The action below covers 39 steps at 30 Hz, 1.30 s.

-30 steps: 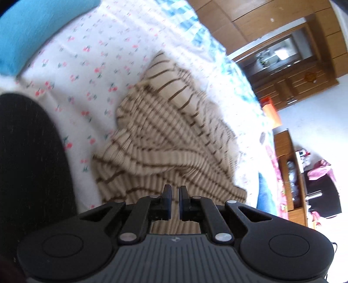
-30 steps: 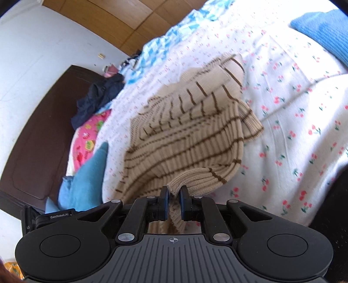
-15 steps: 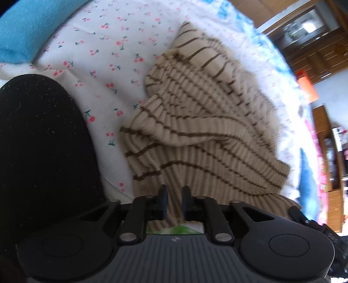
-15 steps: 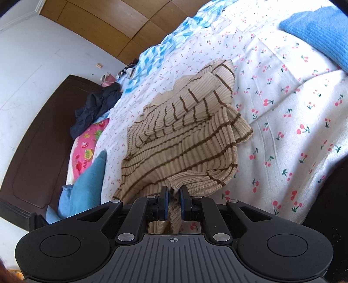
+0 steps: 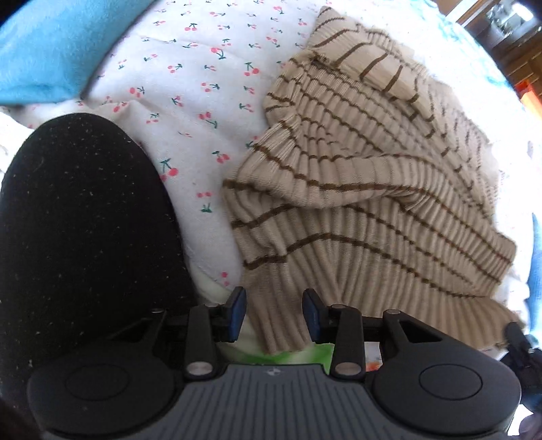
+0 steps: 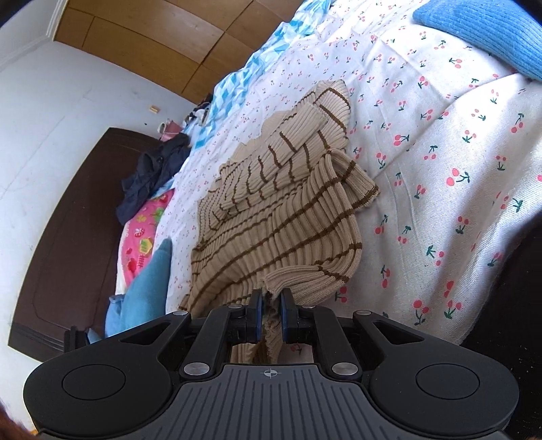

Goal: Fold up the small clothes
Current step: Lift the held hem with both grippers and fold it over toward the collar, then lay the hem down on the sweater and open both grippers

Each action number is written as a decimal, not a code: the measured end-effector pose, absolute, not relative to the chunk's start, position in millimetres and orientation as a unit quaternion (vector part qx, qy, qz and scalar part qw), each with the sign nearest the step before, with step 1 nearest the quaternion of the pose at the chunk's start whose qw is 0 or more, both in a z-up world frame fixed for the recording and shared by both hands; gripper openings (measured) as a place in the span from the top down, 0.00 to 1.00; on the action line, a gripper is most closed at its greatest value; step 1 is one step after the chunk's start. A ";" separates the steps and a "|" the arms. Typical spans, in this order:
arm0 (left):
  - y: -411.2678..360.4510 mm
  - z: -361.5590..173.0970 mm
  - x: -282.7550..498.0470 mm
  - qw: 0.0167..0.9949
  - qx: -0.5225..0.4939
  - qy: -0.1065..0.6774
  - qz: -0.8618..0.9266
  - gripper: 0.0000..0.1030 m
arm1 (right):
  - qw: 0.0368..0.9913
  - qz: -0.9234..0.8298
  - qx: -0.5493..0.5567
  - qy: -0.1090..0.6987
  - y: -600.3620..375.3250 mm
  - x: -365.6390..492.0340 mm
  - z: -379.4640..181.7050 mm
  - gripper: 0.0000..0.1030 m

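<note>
A beige ribbed sweater with brown stripes point(image 5: 355, 189) lies bunched on the cherry-print bedsheet point(image 5: 189, 88). It also shows in the right wrist view point(image 6: 281, 216). My left gripper point(image 5: 273, 313) is open, its blue pads on either side of the sweater's near hem, which lies loose between them. My right gripper point(image 6: 270, 313) is shut on the sweater's other near edge, with cloth bunched between the pads.
A black-clad leg point(image 5: 81, 230) fills the left of the left wrist view. A blue cloth point(image 5: 44, 44) lies at the far left, and shows as a blue knit point(image 6: 484, 30) at the right wrist view's top right. Dark clothes point(image 6: 152, 169), a pink print fabric point(image 6: 142, 237) and a dark headboard point(image 6: 61, 243) are at left.
My left gripper has opened and let go of the sweater's hem, which now lies on the bed. My right gripper stays shut on its edge. Both views have lowered toward the bed.
</note>
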<state>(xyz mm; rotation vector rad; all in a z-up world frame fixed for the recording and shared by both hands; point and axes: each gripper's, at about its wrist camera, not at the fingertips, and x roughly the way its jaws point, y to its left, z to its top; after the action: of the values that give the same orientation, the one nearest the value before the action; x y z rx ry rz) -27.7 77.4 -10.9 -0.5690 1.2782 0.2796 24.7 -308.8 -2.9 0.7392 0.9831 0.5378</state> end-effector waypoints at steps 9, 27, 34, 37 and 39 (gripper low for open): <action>88.3 -23.1 -30.7 0.751 -0.332 0.565 0.083 0.84 | 0.783 0.248 0.347 0.453 -309.6 22.0 -3.5 0.89; 135.2 83.1 13.9 0.805 -0.487 0.323 -0.102 0.85 | 0.832 0.252 0.392 0.300 -306.2 52.6 78.5 0.92; 160.1 78.4 106.0 0.829 -0.466 0.300 -0.075 0.85 | 0.854 0.242 0.383 0.256 -275.5 147.4 105.8 0.97; 167.9 51.4 151.4 0.838 -0.440 0.322 -0.032 0.85 | 0.866 0.211 0.362 0.274 -264.4 192.7 94.2 0.94; 176.9 31.8 166.0 0.833 -0.438 0.337 -0.013 0.85 | 0.876 0.196 0.330 0.292 -257.3 204.0 86.5 0.92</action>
<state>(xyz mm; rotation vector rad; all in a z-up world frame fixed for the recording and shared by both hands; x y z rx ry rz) 166.0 176.9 31.8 -0.9280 0.7136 -0.0276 204.0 -257.3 86.5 0.6895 0.6091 0.4083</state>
